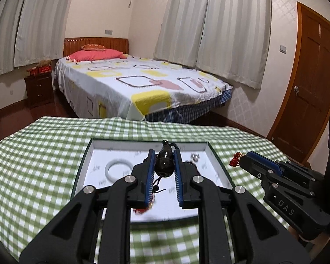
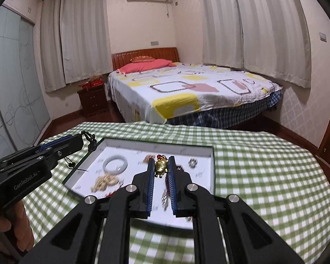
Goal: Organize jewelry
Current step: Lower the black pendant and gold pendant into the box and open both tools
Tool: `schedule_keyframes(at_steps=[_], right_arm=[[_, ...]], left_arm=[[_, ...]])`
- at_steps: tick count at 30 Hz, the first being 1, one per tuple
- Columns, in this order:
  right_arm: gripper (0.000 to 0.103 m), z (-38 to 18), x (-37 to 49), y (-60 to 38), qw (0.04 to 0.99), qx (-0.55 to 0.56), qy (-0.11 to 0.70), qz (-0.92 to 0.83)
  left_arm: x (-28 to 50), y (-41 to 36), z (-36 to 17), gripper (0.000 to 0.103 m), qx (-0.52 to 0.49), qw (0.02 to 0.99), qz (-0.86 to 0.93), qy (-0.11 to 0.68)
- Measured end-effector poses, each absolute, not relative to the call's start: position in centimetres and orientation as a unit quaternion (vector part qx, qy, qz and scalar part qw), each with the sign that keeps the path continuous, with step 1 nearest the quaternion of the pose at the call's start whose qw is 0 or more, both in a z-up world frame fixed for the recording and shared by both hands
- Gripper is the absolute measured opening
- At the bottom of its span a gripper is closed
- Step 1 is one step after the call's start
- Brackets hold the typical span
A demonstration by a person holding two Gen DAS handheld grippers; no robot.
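Note:
A white-lined tray (image 1: 217, 165) lies on the green checked cloth; it also shows in the right wrist view (image 2: 211, 171). My left gripper (image 1: 164, 154) is shut on a dark gourd pendant (image 1: 164, 162) with a black cord, held above the tray. My right gripper (image 2: 161, 161) is shut on a gold charm (image 2: 161, 167) with red beads and a tassel, above the tray. In the tray lie a white bangle (image 2: 115, 164), a gold chain pile (image 2: 104, 181) and a silver ring (image 2: 193, 162). The left gripper shows in the right view (image 2: 77, 142), the right in the left view (image 1: 245, 158).
The table with the green checked cloth (image 2: 264, 176) fills the foreground. Behind it stand a bed (image 2: 198, 90), a dark nightstand (image 2: 92, 101) and a wooden door (image 1: 308, 83) at the right. Curtains cover the walls.

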State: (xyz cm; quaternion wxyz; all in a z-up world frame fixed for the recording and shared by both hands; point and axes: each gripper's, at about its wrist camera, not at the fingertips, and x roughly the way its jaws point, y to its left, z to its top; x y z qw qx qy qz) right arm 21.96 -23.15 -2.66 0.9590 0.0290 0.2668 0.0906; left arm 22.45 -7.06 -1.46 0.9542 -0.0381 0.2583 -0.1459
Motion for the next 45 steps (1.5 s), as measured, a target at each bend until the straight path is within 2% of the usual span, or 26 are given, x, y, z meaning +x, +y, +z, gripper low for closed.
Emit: schedule_keyframes(at_steps=[8, 16, 24, 33, 45], right_arm=[[0.013, -4.7, 25.1, -24.1, 0.959, 0.025, 0.270, 0.084], [0.013, -8.7, 28.5, -25.1, 0.946, 0.025, 0.316, 0.070], [0.013, -11.4, 30.2, -25.9, 0.927, 0.034, 0.366, 0.067], [0.013, -12.6, 31.4, -26.1, 0.915, 0.034, 0.397, 0.061], [0.013, -13.0, 31.9, -25.7, 0.909, 0.024, 0.411, 0.062]], left_arm=[[26.6, -8.6, -3.6, 0.017, -0.046, 0.952, -0.144, 0.267], [31.0, -9.6, -9.2, 0.017, -0.050, 0.931, -0.129, 0.337], [33.2, -9.9, -12.5, 0.017, -0.047, 0.912, -0.120, 0.390], [33.9, -10.1, -14.5, 0.017, -0.047, 0.897, -0.110, 0.426], [34.0, -10.5, -14.5, 0.017, -0.029, 0.893, -0.106, 0.437]])
